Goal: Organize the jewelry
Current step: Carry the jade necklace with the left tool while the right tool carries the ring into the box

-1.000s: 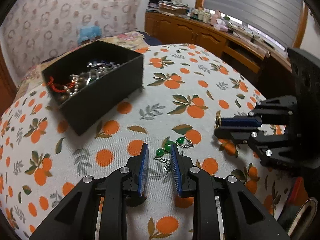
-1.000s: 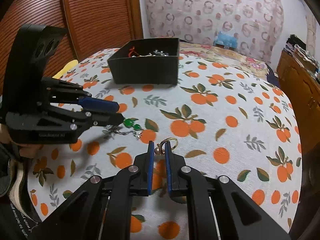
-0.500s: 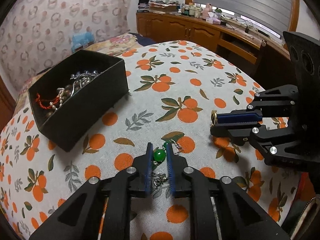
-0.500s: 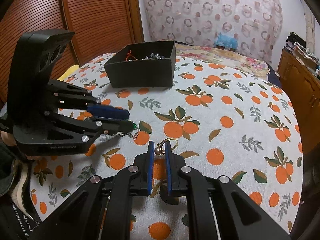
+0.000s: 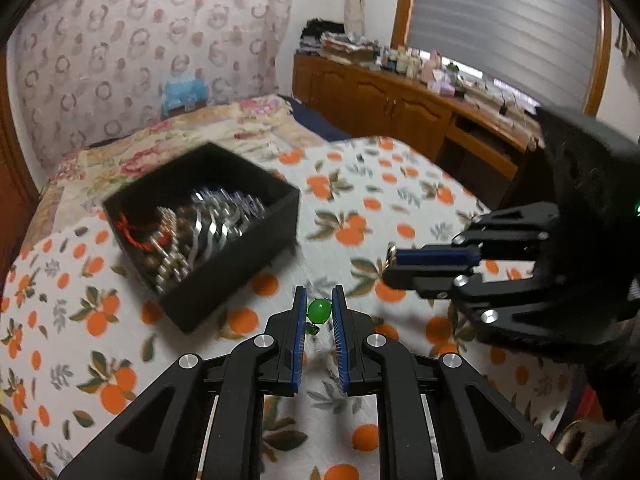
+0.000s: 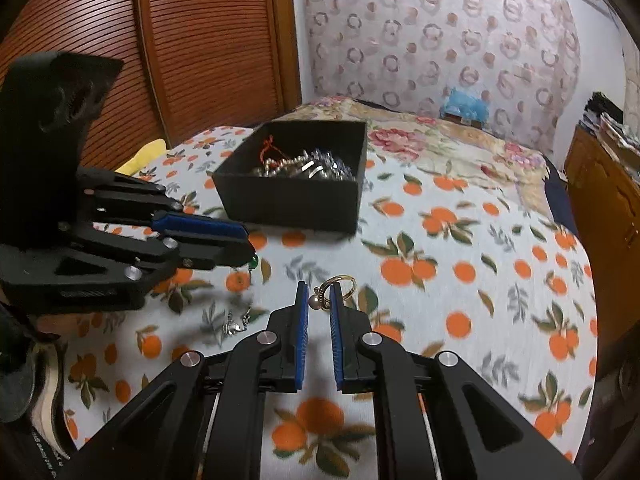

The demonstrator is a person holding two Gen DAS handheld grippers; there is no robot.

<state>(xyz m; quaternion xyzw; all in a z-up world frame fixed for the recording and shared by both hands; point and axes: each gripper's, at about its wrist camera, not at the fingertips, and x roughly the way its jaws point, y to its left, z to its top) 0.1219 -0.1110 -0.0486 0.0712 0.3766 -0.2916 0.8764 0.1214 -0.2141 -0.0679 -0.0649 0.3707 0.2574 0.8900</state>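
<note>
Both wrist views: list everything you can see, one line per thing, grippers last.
Box: one, black, open, on the cloth, far side.
Jewelry in box: a pile, silver and pearly pieces with a red cord; count unclear.
Green bead piece: one, green bead with a silver chain hanging, between the left gripper's fingers.
Ring: one, gold with a pearl, between the right gripper's fingers.
Cloth: one, white with an orange-fruit print, under everything.
Cabinet: one, brown wood, cluttered top, under the window.
Blue object: one, by the patterned wall; too blurred to identify.
Left gripper: black, blue pads, shut on the bead.
Right gripper: black, blue pads, shut on the ring.
</note>
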